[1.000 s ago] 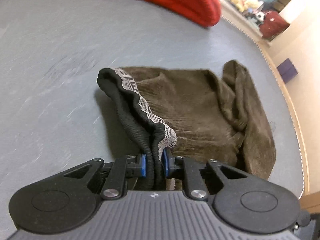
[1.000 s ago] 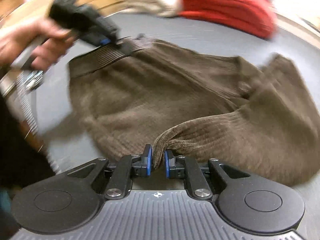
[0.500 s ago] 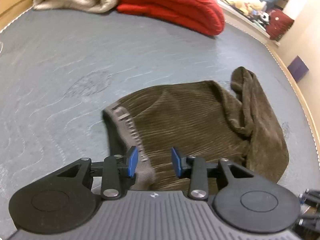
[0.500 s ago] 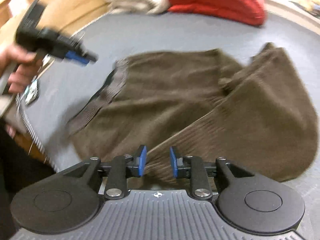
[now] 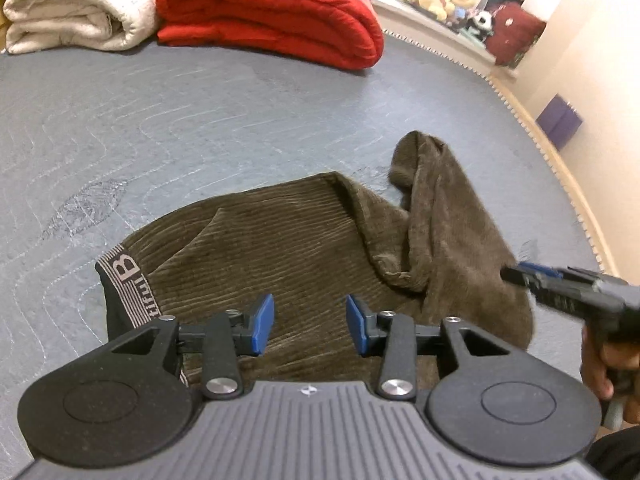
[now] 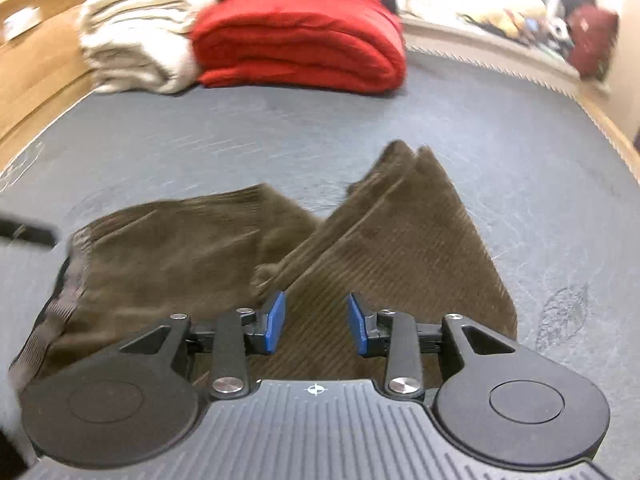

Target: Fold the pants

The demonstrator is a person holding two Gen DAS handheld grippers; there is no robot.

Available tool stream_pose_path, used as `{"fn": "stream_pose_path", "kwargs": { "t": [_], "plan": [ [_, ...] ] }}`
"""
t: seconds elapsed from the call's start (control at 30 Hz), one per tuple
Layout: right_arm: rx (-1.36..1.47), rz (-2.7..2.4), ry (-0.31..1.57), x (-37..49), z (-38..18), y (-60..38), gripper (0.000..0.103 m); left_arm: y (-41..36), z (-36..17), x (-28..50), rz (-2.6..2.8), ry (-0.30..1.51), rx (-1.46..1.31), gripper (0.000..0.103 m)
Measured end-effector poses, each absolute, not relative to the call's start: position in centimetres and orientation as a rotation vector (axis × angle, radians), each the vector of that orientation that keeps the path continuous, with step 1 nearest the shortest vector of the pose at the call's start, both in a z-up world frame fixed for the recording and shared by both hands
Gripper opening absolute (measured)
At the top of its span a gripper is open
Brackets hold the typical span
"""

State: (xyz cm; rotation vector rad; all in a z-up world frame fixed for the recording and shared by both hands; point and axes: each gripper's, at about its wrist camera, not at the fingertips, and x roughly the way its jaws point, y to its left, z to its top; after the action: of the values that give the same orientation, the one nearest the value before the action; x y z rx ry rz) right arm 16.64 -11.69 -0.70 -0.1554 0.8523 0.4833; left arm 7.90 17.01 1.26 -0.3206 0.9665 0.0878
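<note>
Grey quilted bed (image 5: pixel 208 120) with a wood rim; a red folded blanket (image 5: pixel 272 8) and a cream folded blanket (image 5: pixel 76 12) sit together at its far edge. The brown corduroy pants (image 5: pixel 280 256) lie crumpled near the bed's near edge, waistband (image 5: pixel 128 284) on the left side, legs bunched toward the right edge. Your left tool (image 5: pixel 310 324) hangs above the pants, blue pads spread, gripping nothing. Your right tool (image 6: pixel 316 322) is also spread and empty, over the right leg section.
</note>
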Motion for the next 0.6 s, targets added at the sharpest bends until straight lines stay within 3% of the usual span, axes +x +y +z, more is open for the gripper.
{"fn": "stream_pose_path", "kwargs": {
  "t": [0.2,0.3,0.47,0.53,0.6],
  "plan": [
    [0.033,0.369,0.965,21.4,-5.2,-11.0,0.042,16.8,-0.1,9.6,0.118,1.004,-0.285,0.047],
    [-0.008,0.331,0.94,22.4,-6.2,-9.8,0.058,16.8,-0.3,9.9,0.124,1.004,-0.269,0.051],
    [-0.058,0.313,0.998,23.9,-8.5,-8.3,0.059,17.6,-0.8,10.2,0.146,1.018,-0.264,0.051],
    [-0.086,0.307,1.003,23.9,-8.7,-7.9,0.055,17.8,-0.9,10.2,0.155,1.02,-0.264,0.051],
    [-0.127,0.298,1.003,23.9,-8.9,-7.6,0.027,18.0,-0.9,10.2,0.16,1.02,-0.266,0.051]
  ]
}}
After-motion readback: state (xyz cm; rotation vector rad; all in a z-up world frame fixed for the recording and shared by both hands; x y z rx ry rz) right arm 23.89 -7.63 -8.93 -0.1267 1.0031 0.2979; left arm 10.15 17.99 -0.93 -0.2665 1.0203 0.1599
